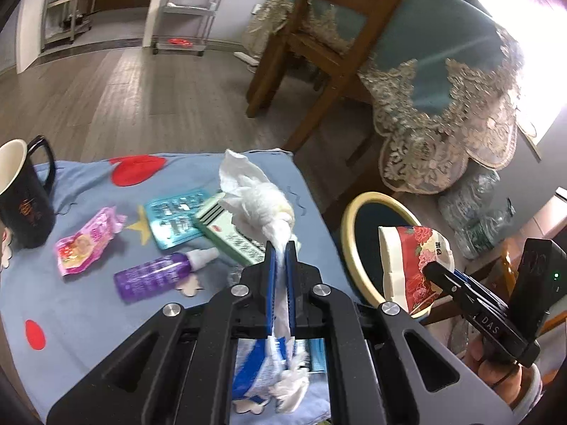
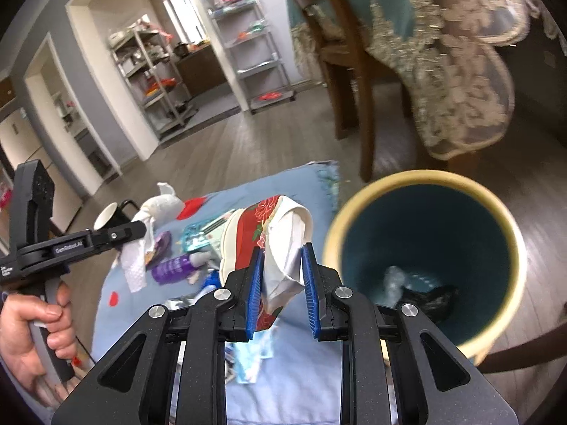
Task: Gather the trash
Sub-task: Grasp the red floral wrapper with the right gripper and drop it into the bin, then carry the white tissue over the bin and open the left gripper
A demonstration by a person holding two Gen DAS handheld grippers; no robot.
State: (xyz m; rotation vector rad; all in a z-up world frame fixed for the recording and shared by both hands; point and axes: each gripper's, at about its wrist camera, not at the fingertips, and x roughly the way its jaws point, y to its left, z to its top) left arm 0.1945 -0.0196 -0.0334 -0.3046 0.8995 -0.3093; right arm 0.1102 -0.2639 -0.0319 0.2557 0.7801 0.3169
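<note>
My left gripper (image 1: 281, 248) is shut on a crumpled white tissue (image 1: 255, 194) and holds it above the blue cloth table (image 1: 88, 315). My right gripper (image 2: 281, 251) is shut on a red floral wrapper with a white inside (image 2: 269, 233), held up beside the bin. The wrapper also shows in the left wrist view (image 1: 414, 262), over the rim of the bin (image 1: 349, 233). The bin (image 2: 510, 248) is round with a cream rim and a dark teal inside, right of the table; some trash lies at its bottom (image 2: 418, 290).
On the table lie a pink packet (image 1: 85, 244), a purple bottle (image 1: 159, 274), a teal blister pack (image 1: 177, 221), a green box (image 1: 230, 233) and a black mug (image 1: 23, 198). A wooden chair (image 1: 319, 42) and a lace tablecloth (image 1: 443, 113) stand behind.
</note>
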